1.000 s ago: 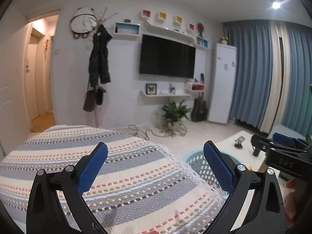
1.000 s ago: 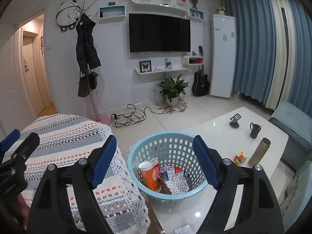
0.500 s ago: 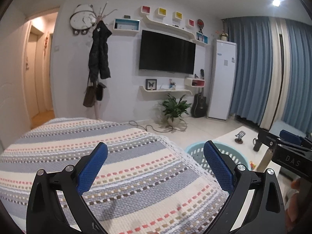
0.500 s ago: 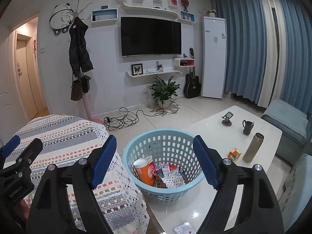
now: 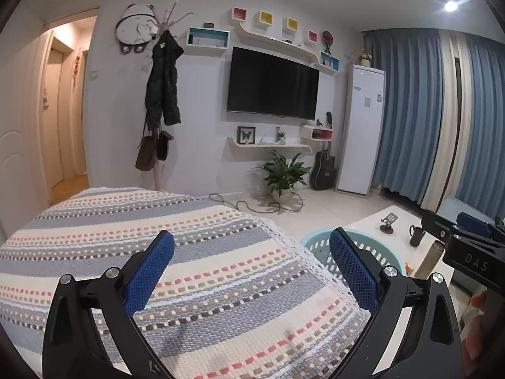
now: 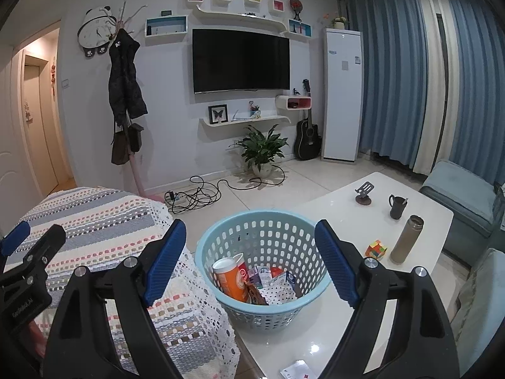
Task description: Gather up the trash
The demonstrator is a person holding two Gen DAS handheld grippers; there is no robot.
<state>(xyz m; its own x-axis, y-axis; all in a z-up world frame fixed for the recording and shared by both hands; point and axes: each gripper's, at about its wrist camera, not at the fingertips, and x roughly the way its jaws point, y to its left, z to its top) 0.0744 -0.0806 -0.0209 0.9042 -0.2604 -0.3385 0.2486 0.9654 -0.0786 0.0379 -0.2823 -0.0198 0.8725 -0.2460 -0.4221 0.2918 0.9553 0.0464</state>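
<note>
A light blue plastic basket [image 6: 205,249] stands on the near end of a white table [image 6: 347,221]. It holds an orange cup [image 6: 230,279] and several wrappers [image 6: 271,279]. My right gripper [image 6: 249,225] hovers in front of and above the basket. Its jaws are opening and nothing is between them. My left gripper [image 5: 251,233] is open and empty over a striped knitted blanket [image 5: 189,252], with the basket's rim [image 5: 315,243] just past its right finger. A small white card [image 6: 295,371] lies at the table's front edge.
Further along the table stand a colour cube [image 6: 375,249], a metal flask [image 6: 405,240], a black mug [image 6: 396,207] and a phone stand [image 6: 364,192]. Cables [image 6: 195,195] and a potted plant [image 6: 262,148] are on the floor. A grey-blue sofa [image 6: 457,189] lies to the right.
</note>
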